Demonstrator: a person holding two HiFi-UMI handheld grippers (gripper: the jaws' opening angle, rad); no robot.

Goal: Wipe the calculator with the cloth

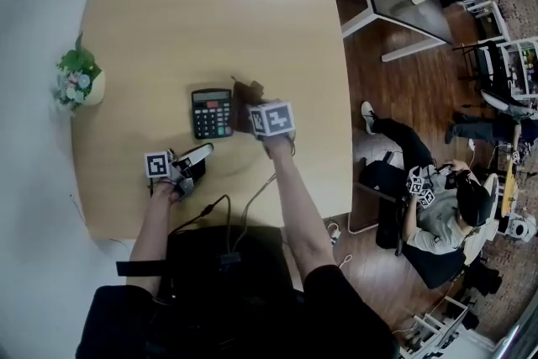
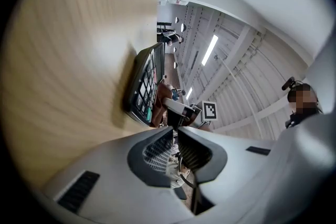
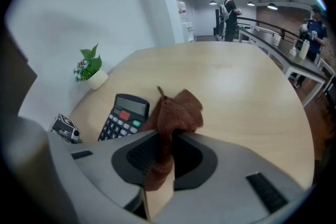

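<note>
Calculator [image 1: 211, 113] lies flat mid-desk [image 1: 218, 21]. Nearest the person, the left gripper [image 1: 202, 152] has its jaws clenched on nothing. Beyond it, the right gripper [image 3: 170, 136] jaws grasp a brown cloth [image 3: 178, 110] just beside the calculator's right edge. Farthest stands a potted plant [image 1: 78, 80].

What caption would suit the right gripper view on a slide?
Right gripper, shut on a brown cloth, poised beside a black calculator on a light wooden table, potted plant behind.

You have open desk [image 1: 210, 13] beyond the calculator [image 1: 212, 113]; a potted plant [image 1: 78, 82] stands well left of it, your left tool [image 1: 204, 152] just nearer.
</note>
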